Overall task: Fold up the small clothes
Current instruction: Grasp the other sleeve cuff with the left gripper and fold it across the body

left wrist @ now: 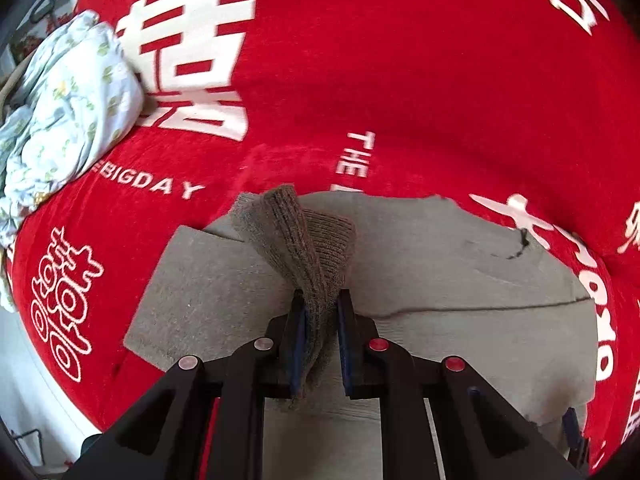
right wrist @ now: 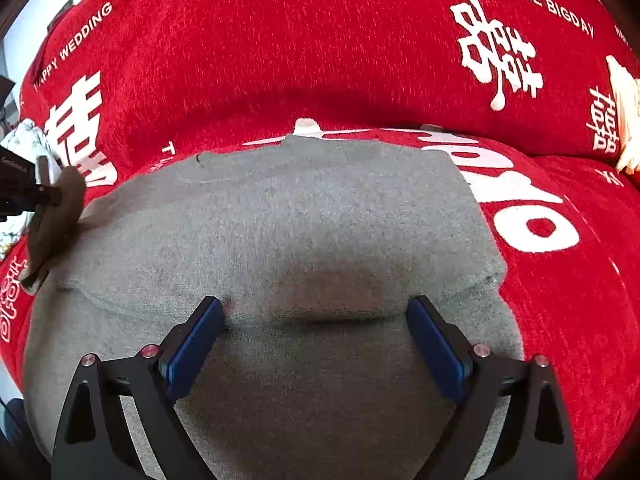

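A grey knit sweater (left wrist: 460,276) lies flat on the red sofa cover (left wrist: 360,80). My left gripper (left wrist: 320,300) is shut on the sweater's ribbed brown-grey cuff (left wrist: 304,240) and holds the sleeve end lifted over the body. In the right wrist view the sweater (right wrist: 300,220) fills the middle. My right gripper (right wrist: 316,312) is open, its blue pads (right wrist: 196,344) resting on or just above the sweater's near part. The left gripper with the cuff (right wrist: 60,208) shows at the far left there.
A crumpled light floral cloth (left wrist: 68,112) lies on the sofa at the left. A cream tasselled item (right wrist: 628,120) sits at the far right. The red cover (right wrist: 320,40) with white lettering rises into a backrest behind the sweater.
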`<state>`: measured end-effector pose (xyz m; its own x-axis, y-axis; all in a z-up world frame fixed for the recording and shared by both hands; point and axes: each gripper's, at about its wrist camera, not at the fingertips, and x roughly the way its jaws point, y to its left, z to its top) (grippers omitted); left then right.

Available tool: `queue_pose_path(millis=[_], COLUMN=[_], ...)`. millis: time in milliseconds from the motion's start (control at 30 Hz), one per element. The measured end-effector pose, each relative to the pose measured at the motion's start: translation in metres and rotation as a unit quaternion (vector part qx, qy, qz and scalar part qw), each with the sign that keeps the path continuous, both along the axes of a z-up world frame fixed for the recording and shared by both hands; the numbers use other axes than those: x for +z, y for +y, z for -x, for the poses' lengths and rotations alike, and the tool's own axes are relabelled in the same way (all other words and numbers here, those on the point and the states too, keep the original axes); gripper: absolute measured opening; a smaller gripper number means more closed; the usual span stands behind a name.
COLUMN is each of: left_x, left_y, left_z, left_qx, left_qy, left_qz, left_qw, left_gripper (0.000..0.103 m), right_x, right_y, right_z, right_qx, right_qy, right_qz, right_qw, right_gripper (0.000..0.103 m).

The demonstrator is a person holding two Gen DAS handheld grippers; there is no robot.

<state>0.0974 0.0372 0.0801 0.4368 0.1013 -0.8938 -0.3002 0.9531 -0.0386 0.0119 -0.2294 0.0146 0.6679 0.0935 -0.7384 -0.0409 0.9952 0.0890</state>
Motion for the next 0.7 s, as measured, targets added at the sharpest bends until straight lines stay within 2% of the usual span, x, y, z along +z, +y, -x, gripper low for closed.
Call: queue_pose_path(millis=[533, 700], left_x=[0.018, 0.023], left_y=[-0.077, -0.095], left_z=[-0.012, -0.017], left_qx=[-0.051, -0.061], left_qy=[-0.002, -0.004], left_qz=[-0.014, -0.022], left_qw=[0.9986, 0.9979], left_gripper=[0.016, 0.016], right_x=[0.000, 0.000], right_y=[-0.004, 0.003], right_z=[0.005, 0.011], right_qx=[0.003, 0.019], right_qy=[-0.006, 0.001], right_qz=[-0.020, 0.008], right_qw=[1.000, 1.000], right_gripper=[0.095, 0.095])
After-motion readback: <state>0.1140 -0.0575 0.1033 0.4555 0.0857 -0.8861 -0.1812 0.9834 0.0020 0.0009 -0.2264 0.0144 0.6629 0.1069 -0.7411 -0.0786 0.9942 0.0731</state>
